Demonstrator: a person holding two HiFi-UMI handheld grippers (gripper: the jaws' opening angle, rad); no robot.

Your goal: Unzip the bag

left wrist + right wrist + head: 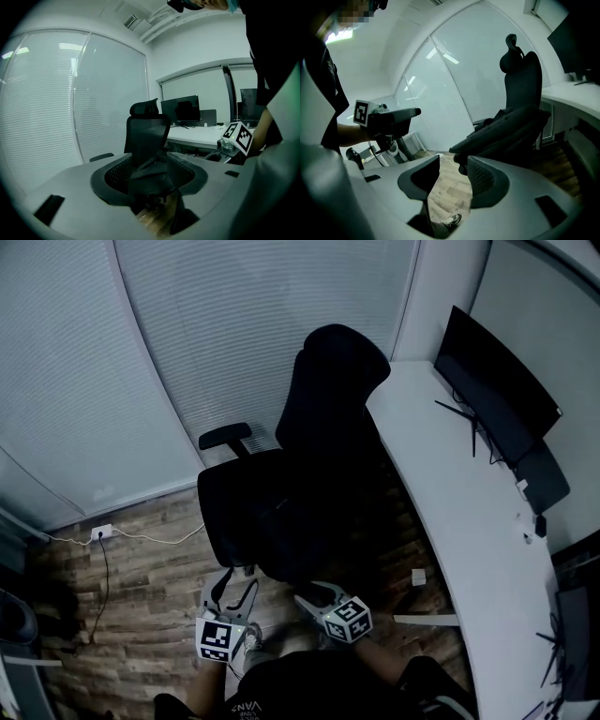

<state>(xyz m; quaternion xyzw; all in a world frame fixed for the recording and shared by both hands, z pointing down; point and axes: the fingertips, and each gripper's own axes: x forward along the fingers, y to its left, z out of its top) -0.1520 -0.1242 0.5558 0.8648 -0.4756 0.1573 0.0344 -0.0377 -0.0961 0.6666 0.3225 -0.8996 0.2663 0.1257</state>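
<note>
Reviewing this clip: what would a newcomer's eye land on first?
A black office chair fills the middle, on the wood-look floor. Right of it, a white curved desk carries a dark monitor. The left hand-held gripper and right hand-held gripper hover open by the seat, empty.

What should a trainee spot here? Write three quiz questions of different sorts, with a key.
1. True or false: the left gripper and the right gripper both have their jaws apart and grip nothing.
2. The monitor stands on: A a shelf, B the white desk, C a trolley.
3. Fill in: the black office chair stands on a floor of ____-look planks.
Key: 1 true; 2 B; 3 wood.
</note>
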